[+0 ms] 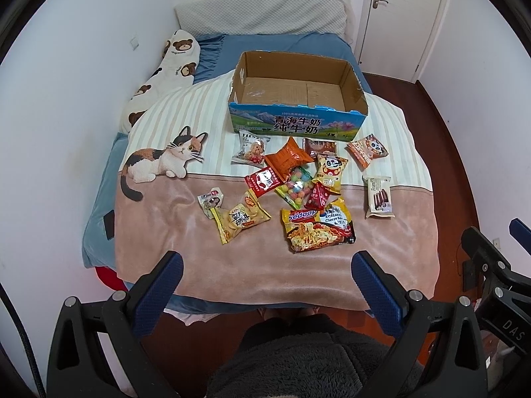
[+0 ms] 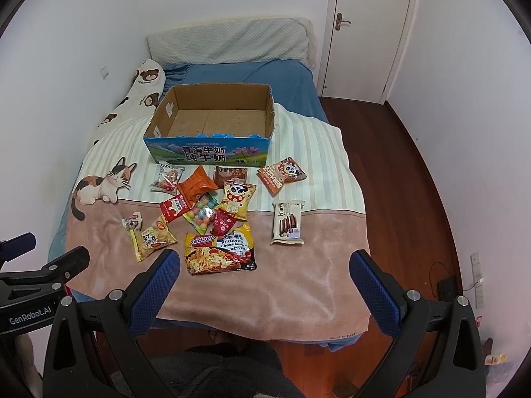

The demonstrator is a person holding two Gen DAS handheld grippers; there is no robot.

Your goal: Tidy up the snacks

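An empty cardboard milk box [image 1: 356,91] [image 2: 270,112] stands open on the bed. In front of it lie several snack packets: a Sedaap noodle pack [image 1: 317,229] [image 2: 220,253], a yellow chip bag [image 1: 239,220] [image 2: 154,240], a Franzzi biscuit pack [image 1: 378,195] [image 2: 288,222], a candy bag [image 1: 295,189] [image 2: 200,214] and panda packets [image 1: 366,149] [image 2: 282,174]. My left gripper [image 1: 267,272] and right gripper [image 2: 265,272] are both open and empty, held above the bed's near edge.
The snacks lie on a pink and striped cat blanket [image 1: 212,265] [image 2: 298,285]. A bear pillow [image 1: 172,63] and grey pillow [image 1: 262,13] lie at the bed's head. Walls close in on the left; wooden floor [image 2: 408,182] and a door [image 2: 368,30] are to the right.
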